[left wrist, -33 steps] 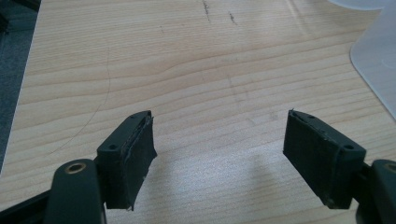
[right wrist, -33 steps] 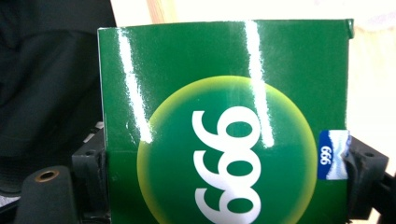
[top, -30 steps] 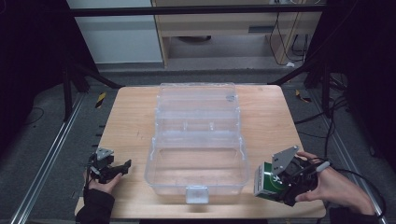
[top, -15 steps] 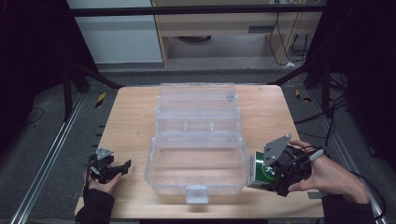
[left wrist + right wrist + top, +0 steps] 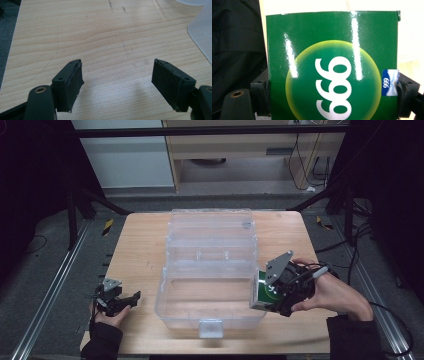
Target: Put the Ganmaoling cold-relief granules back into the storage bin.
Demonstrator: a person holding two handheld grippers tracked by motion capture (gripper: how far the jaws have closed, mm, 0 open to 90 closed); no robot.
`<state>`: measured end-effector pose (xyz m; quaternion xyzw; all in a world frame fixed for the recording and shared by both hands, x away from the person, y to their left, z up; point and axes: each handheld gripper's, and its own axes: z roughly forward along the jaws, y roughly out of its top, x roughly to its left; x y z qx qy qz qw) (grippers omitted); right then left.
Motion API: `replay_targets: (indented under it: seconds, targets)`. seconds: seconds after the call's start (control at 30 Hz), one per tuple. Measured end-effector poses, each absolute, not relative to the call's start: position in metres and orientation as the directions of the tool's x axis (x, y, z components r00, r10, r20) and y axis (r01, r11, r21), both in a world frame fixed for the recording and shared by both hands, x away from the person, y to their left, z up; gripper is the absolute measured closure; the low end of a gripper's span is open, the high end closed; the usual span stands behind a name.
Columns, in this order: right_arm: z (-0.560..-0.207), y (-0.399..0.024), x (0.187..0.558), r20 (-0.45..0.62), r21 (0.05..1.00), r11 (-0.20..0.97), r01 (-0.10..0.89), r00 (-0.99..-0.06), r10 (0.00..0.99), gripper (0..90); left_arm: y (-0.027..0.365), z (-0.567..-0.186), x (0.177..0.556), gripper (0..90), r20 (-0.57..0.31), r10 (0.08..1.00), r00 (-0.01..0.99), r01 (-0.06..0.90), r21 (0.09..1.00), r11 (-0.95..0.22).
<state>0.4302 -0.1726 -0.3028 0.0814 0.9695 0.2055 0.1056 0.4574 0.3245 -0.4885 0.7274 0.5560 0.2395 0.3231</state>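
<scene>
Jaws of the right gripper pinch a green box at the clear bin's right wall near the desk's front-right corner — left gripper spread, empty, front-left edge.

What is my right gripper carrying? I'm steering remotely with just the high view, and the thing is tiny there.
Observer: A glossy green carton printed with large white digits, 999 seen upside down, inside a yellow-green circle.
Operator: Is the grip secure?
Observer: The right gripper has its jaws pressed on the carton's two opposite side edges.
Operator: Any other markings?
Observer: A small blue label reading 999 sits at one edge, beside a jaw.
Operator: And my left gripper?
Observer: The left gripper is open, with bare wooden table between its jaws.
</scene>
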Motion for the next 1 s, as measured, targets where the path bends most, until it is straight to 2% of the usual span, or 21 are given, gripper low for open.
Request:
replay_targets:
  seconds: [0.57,1.0]
  targets:
    - [-0.308,-0.144,0.449,-0.181,0.419,0.904,0.085,-0.968,0.175,15.8,0.324,-0.488,0.458,23.8,-0.01,0.963,0.269,0.654,0.736,-0.175]
    - [-0.322,-0.126,0.459,-0.183,0.387,0.919,0.075,-0.971,0.156,15.8,0.324,-0.489,0.458,23.8,-0.01,0.963,0.271,0.653,0.737,-0.176]
